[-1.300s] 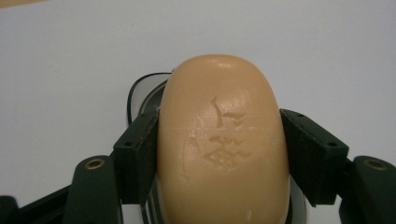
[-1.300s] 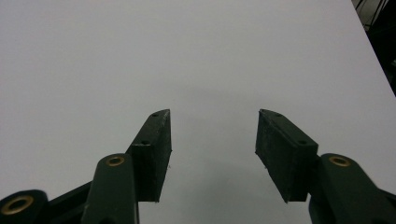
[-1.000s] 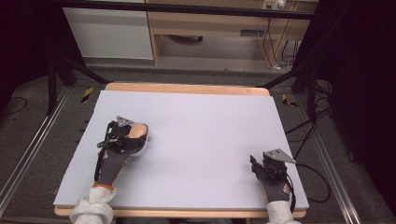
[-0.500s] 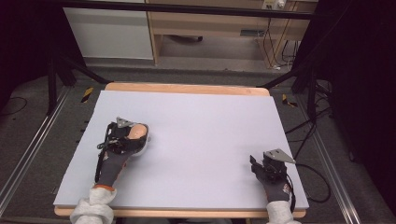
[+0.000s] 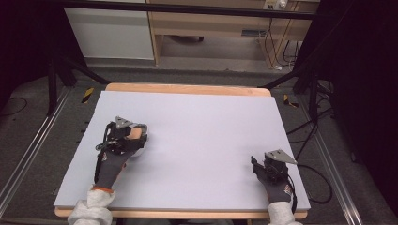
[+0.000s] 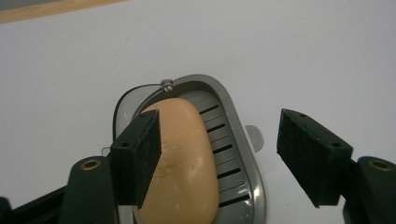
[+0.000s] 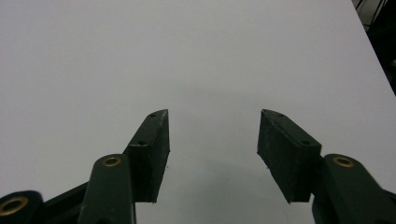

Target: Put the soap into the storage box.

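Note:
A peach-coloured bar of soap (image 6: 187, 158) lies in a grey slotted soap dish (image 6: 243, 135) on the white table. My left gripper (image 6: 222, 144) straddles the soap. Its jaws have just been opening: one pad (image 6: 140, 158) stands close beside the soap and the other pad (image 6: 308, 158) is well clear of it. From above, the left gripper (image 5: 126, 136) sits over the soap (image 5: 136, 133) at the table's left. My right gripper (image 5: 261, 165) rests near the front right of the table. Its jaws (image 7: 212, 154) are open over bare surface with nothing between them.
The white tabletop (image 5: 197, 126) has a wooden edge (image 5: 187, 88) at the far side. Cables (image 5: 305, 140) trail off the right side. Black frame legs and a cabinet (image 5: 110, 33) stand beyond the table.

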Motion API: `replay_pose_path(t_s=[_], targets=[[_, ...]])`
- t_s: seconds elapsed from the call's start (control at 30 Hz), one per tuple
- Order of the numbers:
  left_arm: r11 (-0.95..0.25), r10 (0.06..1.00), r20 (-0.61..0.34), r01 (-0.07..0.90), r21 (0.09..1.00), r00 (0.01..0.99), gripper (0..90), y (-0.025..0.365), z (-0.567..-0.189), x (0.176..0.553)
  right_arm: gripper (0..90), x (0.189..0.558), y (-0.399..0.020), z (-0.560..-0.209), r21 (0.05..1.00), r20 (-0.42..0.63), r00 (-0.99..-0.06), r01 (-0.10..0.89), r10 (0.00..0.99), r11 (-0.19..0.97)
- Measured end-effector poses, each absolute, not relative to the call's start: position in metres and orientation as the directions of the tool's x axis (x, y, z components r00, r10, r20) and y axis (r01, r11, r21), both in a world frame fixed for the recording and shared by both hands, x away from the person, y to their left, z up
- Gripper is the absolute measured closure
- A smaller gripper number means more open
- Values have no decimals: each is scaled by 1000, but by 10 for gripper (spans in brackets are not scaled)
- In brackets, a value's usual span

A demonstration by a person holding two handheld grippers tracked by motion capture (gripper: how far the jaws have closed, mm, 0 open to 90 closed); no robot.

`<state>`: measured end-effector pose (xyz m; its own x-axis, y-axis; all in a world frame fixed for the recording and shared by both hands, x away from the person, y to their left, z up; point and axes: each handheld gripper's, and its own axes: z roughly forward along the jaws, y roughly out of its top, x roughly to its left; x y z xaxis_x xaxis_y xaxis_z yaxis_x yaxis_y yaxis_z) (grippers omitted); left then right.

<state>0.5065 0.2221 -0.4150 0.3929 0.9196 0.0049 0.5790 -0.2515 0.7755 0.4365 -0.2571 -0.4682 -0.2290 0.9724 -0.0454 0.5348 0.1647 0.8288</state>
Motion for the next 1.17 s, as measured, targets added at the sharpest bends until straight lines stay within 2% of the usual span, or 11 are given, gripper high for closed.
replay_pose_path(t_s=[0.47,0.67,0.97,1.17], targets=[[-244,883,-36,523,817,468,281,231,-418,473,422,436,-260,-468,829,-34,-220,538,975,151],[-235,888,-38,523,819,459,274,245,-425,456,408,436,-262,-469,824,-29,-215,547,976,145],[-238,902,-4,505,830,432,249,263,-429,435,341,437,-267,-474,805,-40,-194,575,980,147],[-259,904,10,529,808,428,239,274,-442,428,306,437,-266,-475,788,-67,-191,592,979,170]])
